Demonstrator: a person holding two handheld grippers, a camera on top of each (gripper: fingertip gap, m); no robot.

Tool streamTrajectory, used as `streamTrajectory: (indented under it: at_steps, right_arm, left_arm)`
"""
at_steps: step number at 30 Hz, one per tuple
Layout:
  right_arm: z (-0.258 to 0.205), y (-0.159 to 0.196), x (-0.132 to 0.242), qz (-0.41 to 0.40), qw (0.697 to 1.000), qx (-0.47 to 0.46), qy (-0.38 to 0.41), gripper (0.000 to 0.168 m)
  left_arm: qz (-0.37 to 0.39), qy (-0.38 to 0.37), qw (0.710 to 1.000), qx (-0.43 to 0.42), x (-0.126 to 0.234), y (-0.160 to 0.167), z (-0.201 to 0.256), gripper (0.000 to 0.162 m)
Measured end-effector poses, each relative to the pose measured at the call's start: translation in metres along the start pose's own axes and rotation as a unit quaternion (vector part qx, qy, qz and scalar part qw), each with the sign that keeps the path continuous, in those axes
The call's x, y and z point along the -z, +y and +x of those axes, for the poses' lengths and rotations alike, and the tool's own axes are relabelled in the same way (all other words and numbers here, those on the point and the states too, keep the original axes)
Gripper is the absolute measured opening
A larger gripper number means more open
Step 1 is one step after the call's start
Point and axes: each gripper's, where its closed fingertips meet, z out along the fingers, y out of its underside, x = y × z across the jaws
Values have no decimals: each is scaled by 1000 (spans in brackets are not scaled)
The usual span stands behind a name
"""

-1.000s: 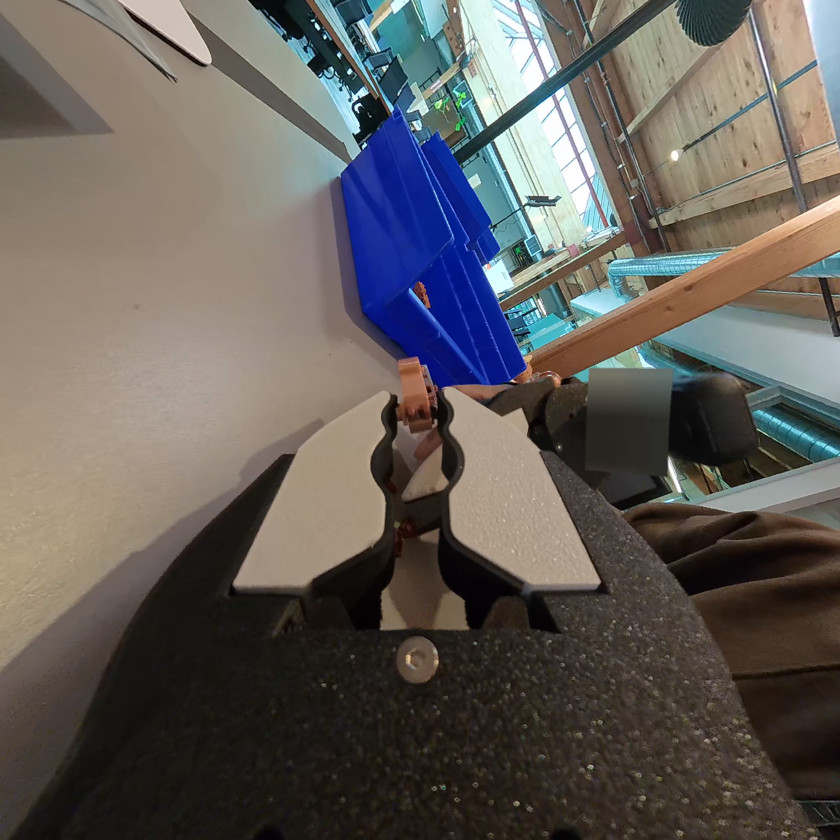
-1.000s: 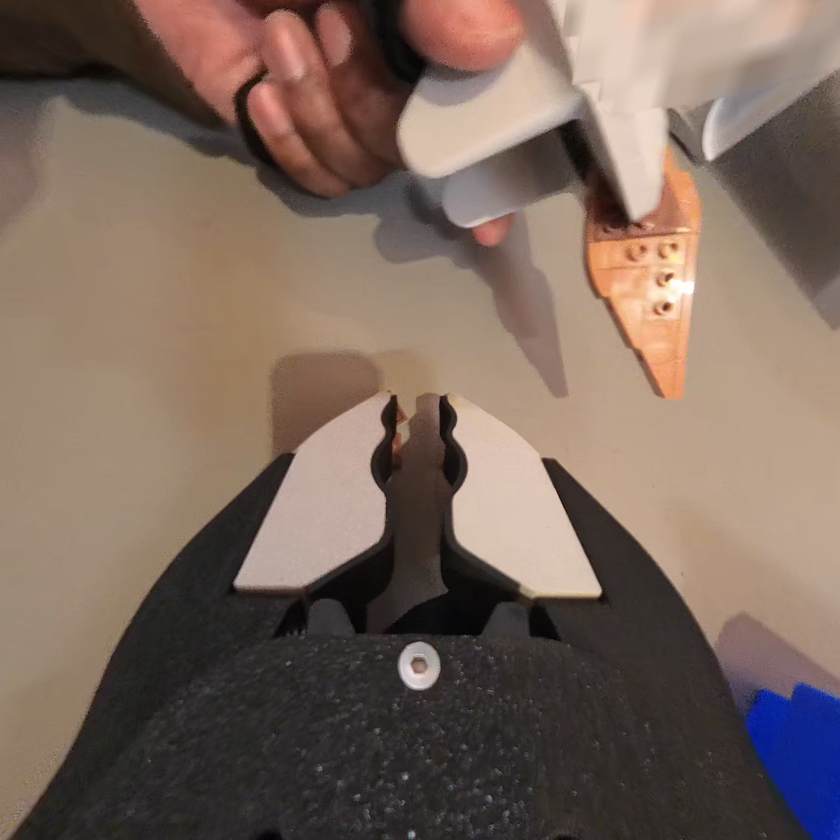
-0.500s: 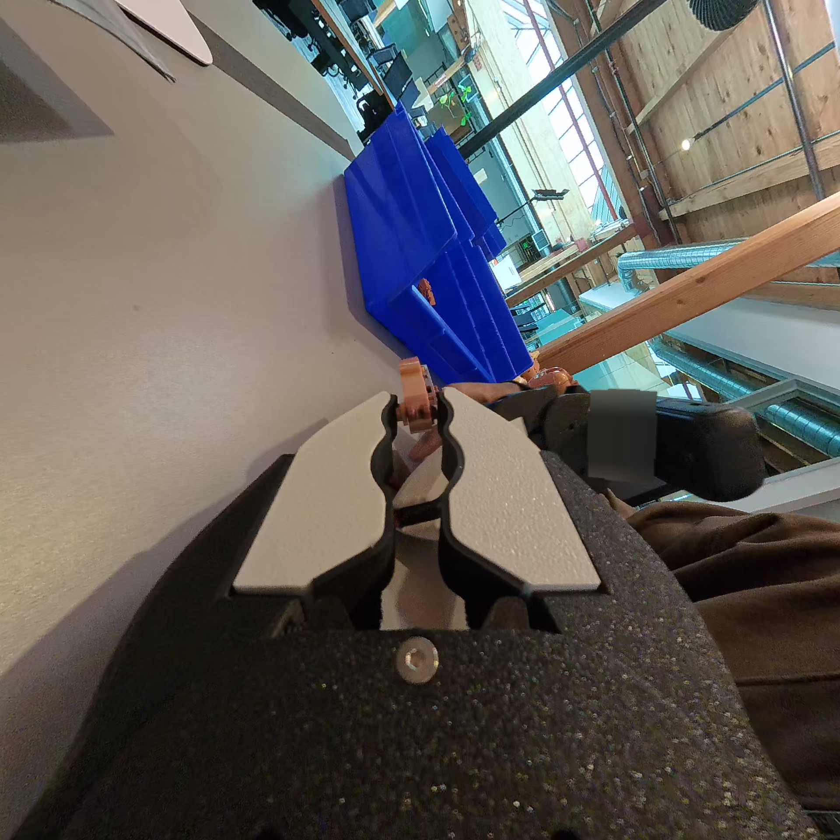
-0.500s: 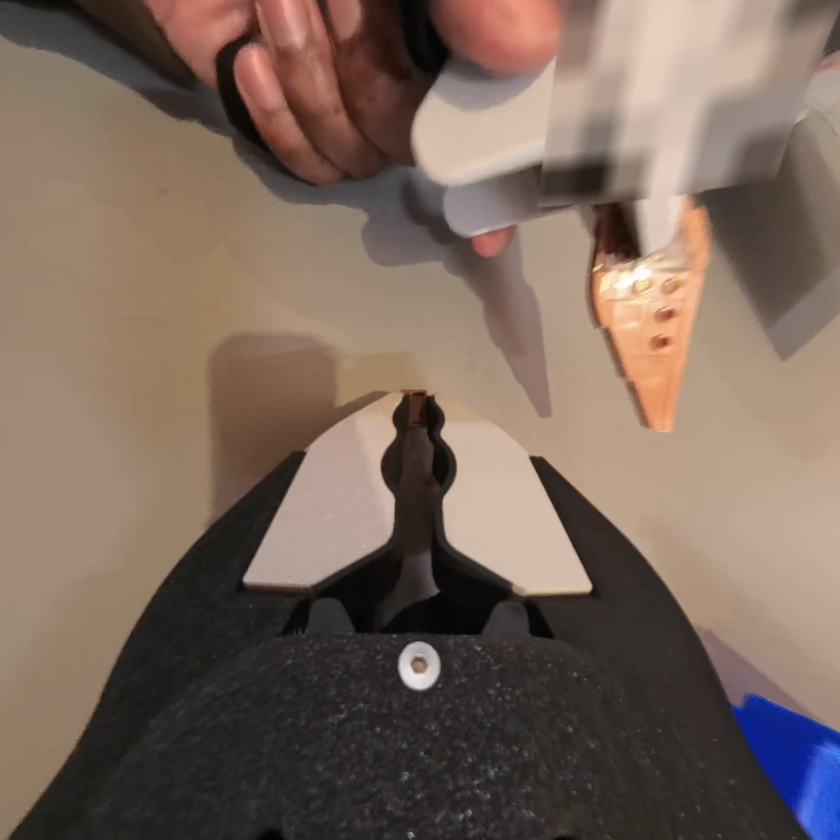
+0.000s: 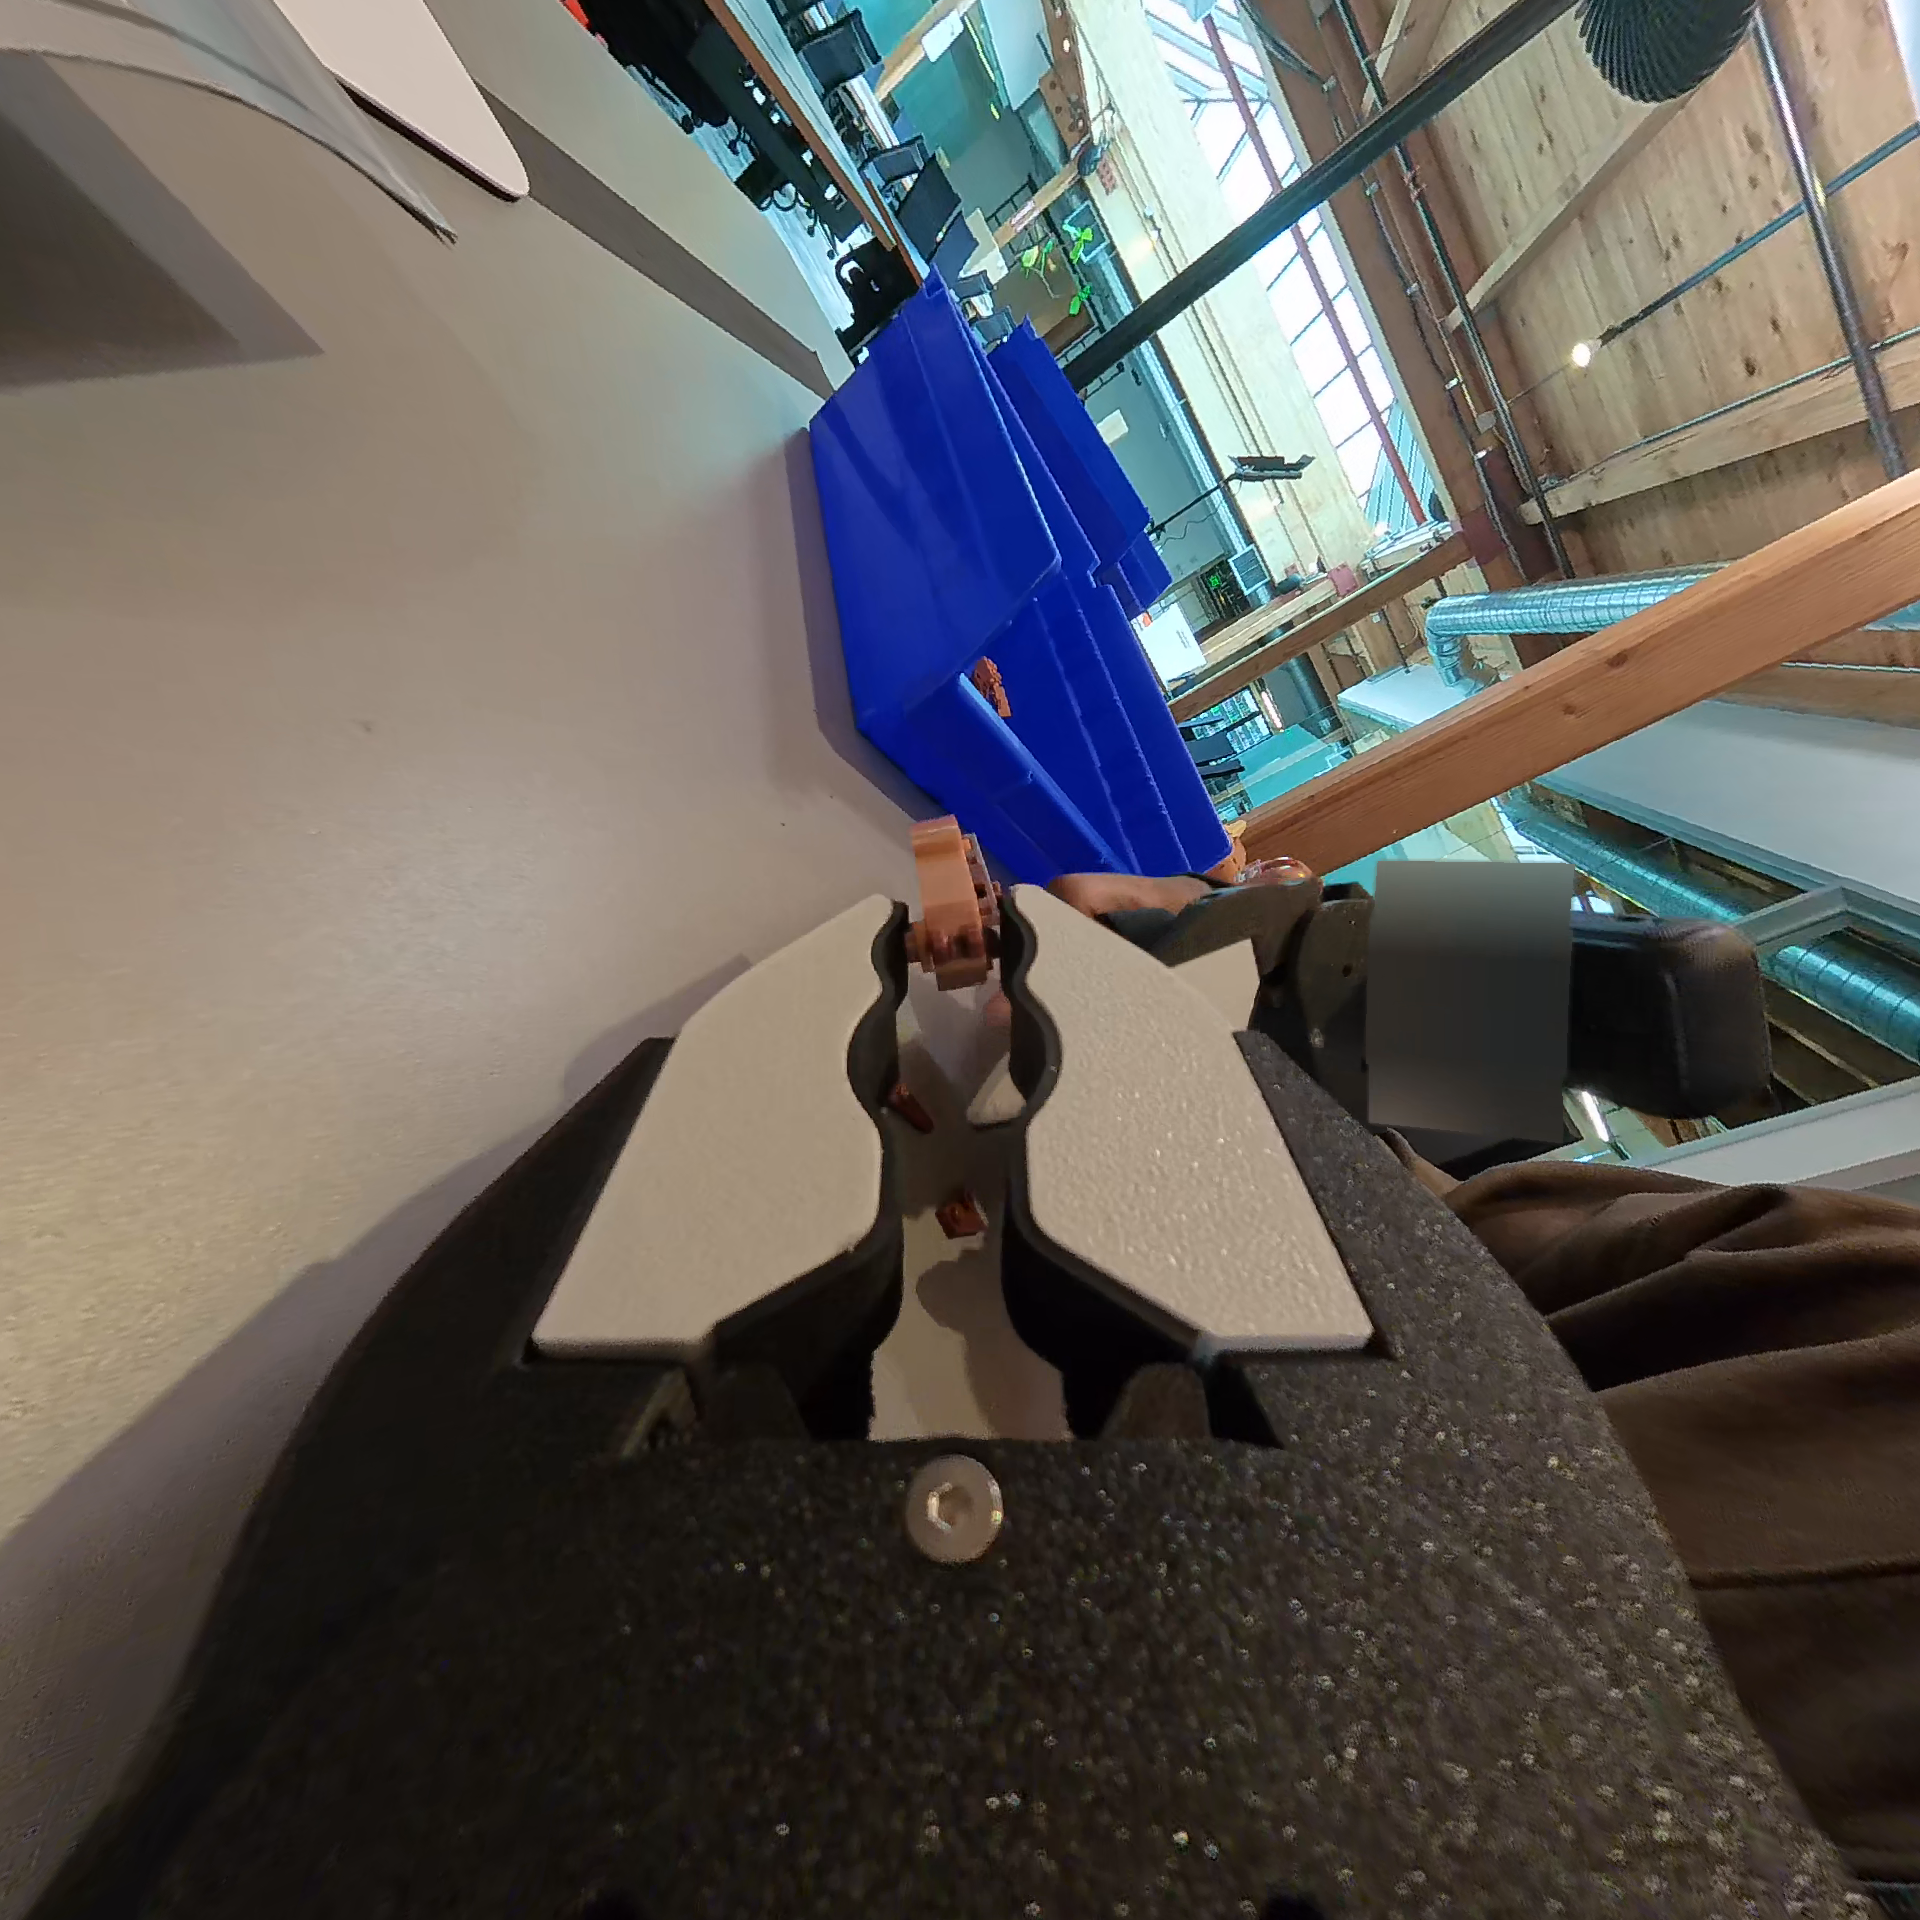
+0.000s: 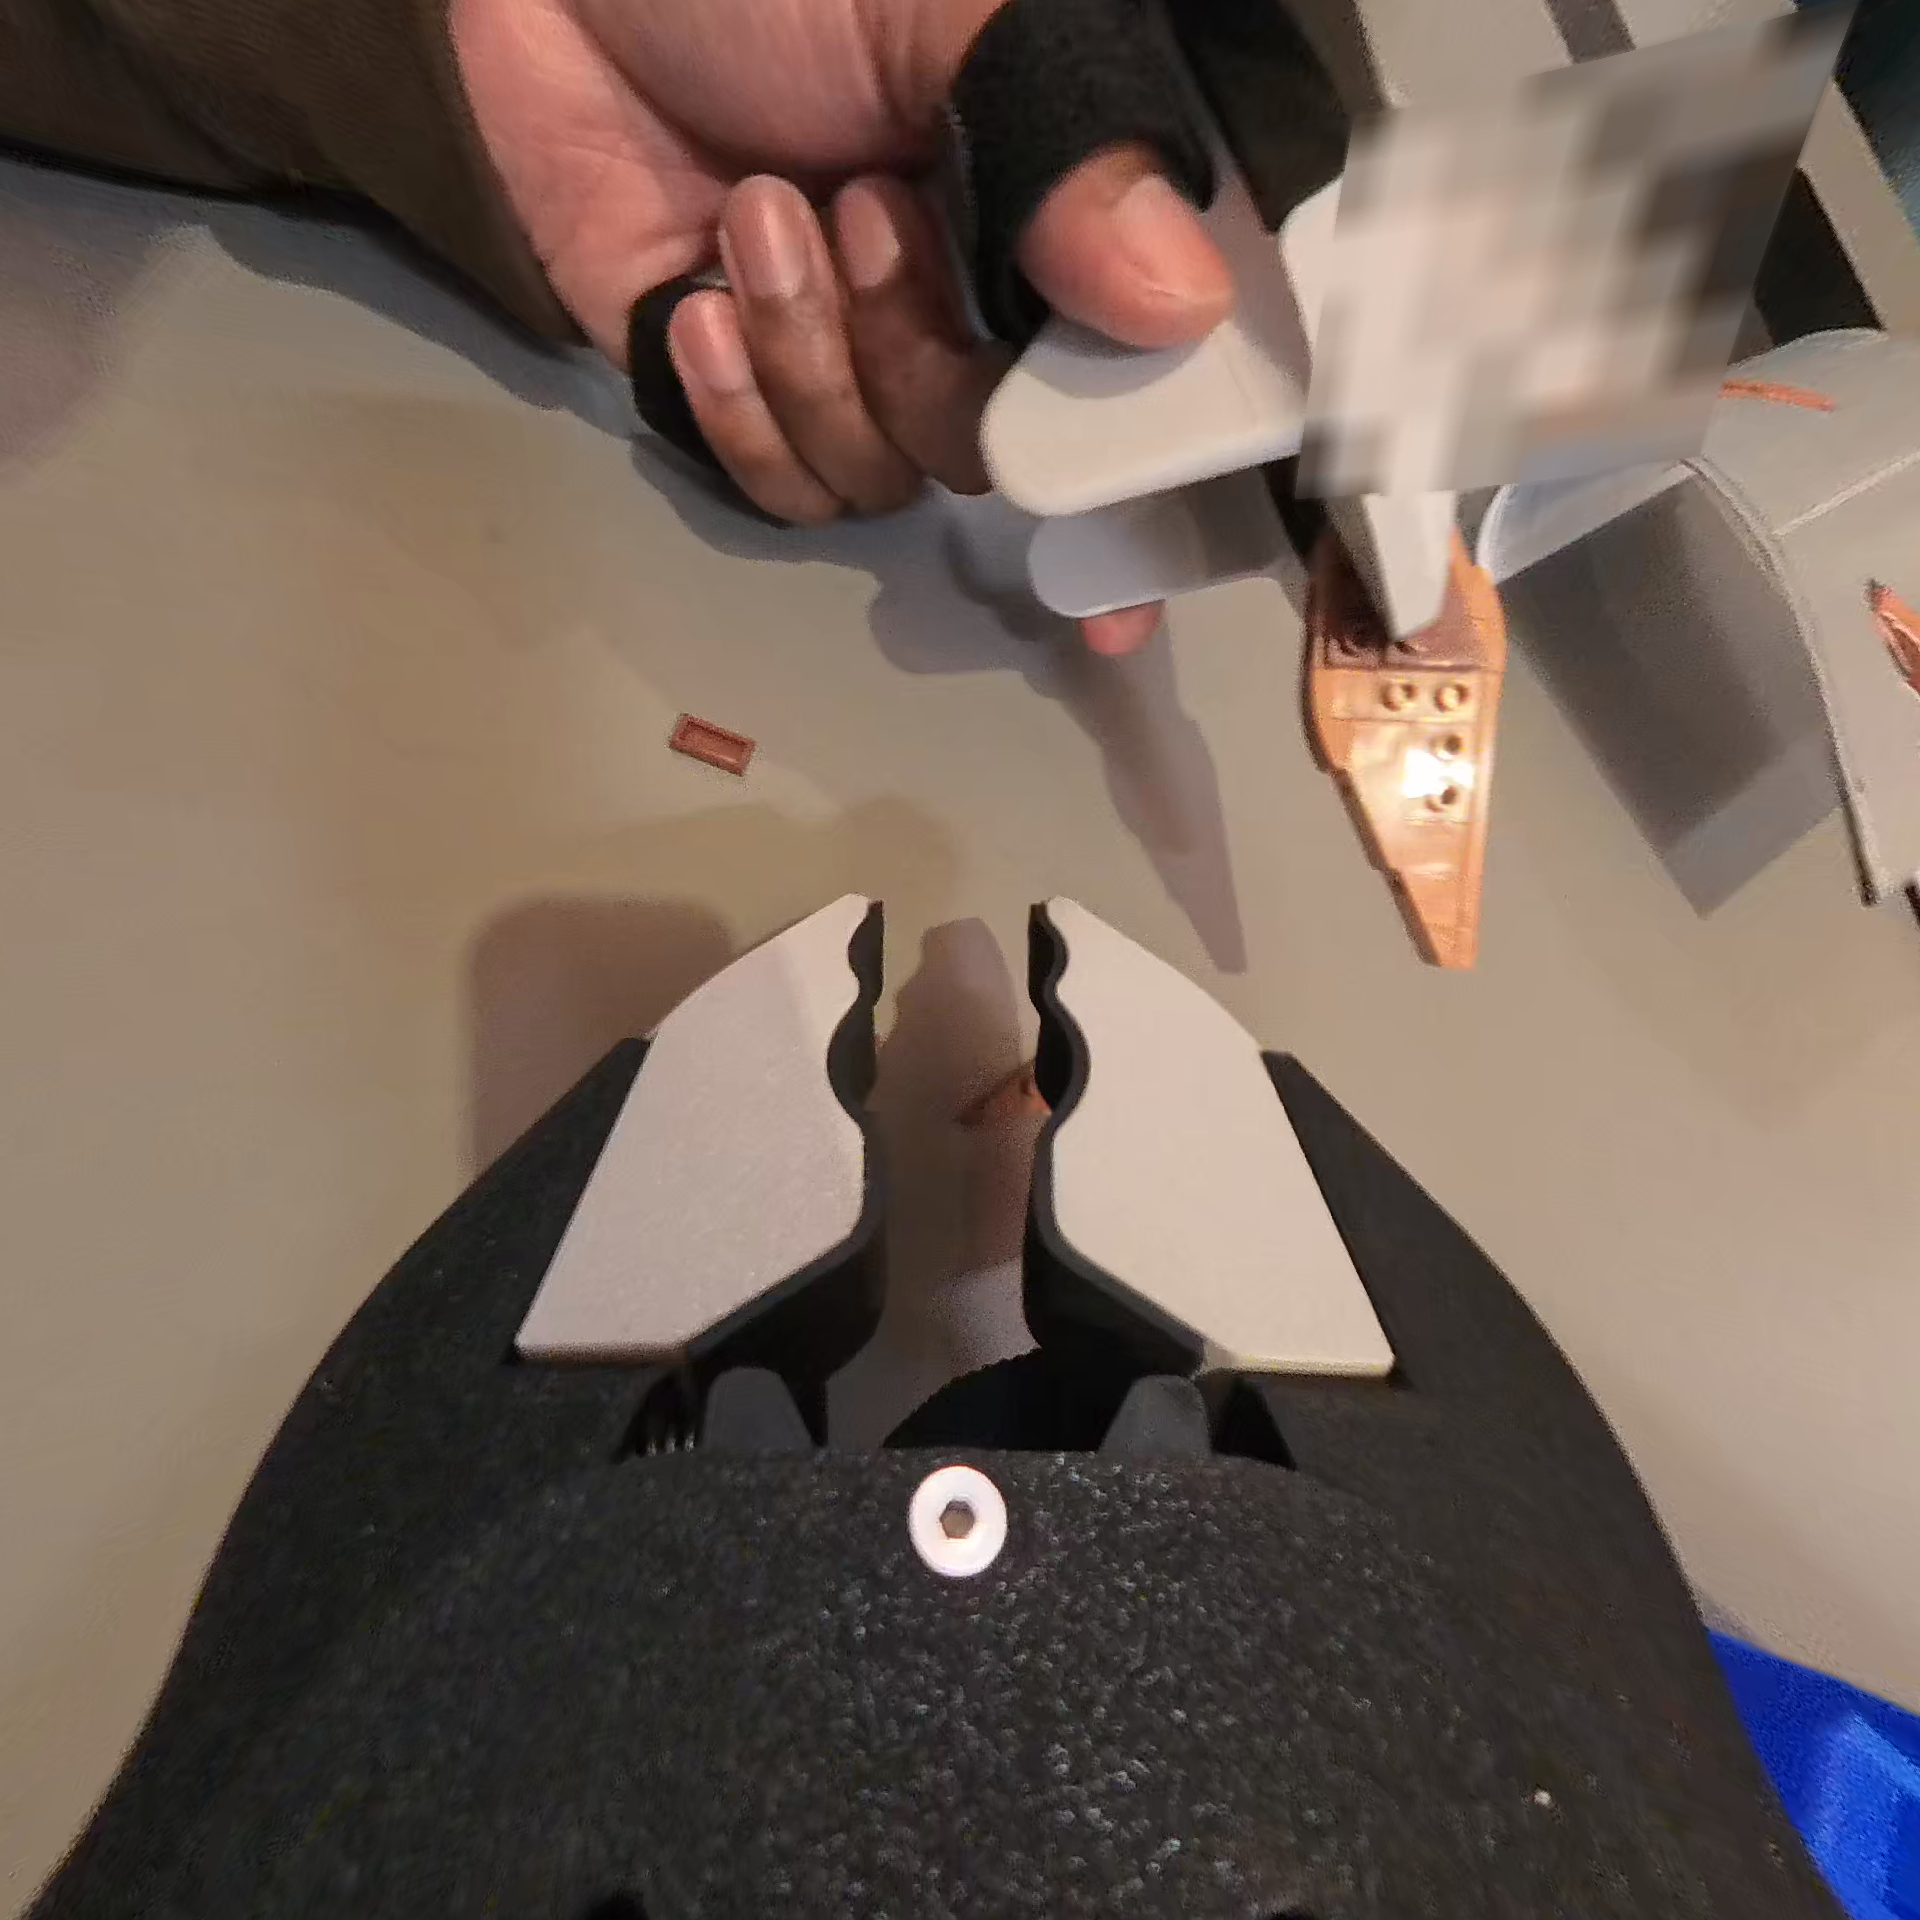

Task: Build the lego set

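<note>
Left wrist view shows the left gripper (image 5: 951, 940) pinching a small tan-and-brown lego assembly (image 5: 948, 914) between its grey fingertips, held above the pale grey bench (image 5: 364, 727). Beyond it stand stacked blue plastic bins (image 5: 997, 623); one open bin holds a few small orange-brown pieces (image 5: 989, 686), too small to tell apart. Through the gap between the fingers two tiny brown bricks (image 5: 961, 1218) lie on the bench.

Right wrist view shows the right gripper (image 6: 956, 935) with its fingers spread and nothing between the tips, hovering over the bench. A small brown rectangular tile (image 6: 712, 744) lies ahead to the left, and a blurred brown piece (image 6: 1003, 1099) shows just beside the inner edge of the right finger. Farther off, a hand (image 6: 831, 260) holds the other gripper, which clamps a pointed, studded orange lego plate (image 6: 1413, 758). A blue bin corner (image 6: 1829, 1787) sits at the lower right.
</note>
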Motion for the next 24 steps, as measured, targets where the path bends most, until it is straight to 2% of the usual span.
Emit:
streamTrajectory:
  at_steps: [8, 18, 22, 24]
  right_arm:
    - [-35, -18, -19, 8, 999, 23, -41, 26]
    - [-50, -17, -41, -35, 997, -28, -57, 33]
    - [-50, -17, -42, -39, 997, -38, -55, 15]
    - [-49, -17, -42, -41, 997, -34, -49, 14]
  left_arm:
    - [-1, -1, 1000, -3, 0, 0, 0, 17]
    - [2, -6, 1000, -7, 0, 0, -1, 17]
    - [3, -6, 1000, -7, 0, -1, -1, 17]
    - [4, -7, 1000, -8, 0, -1, -1, 17]
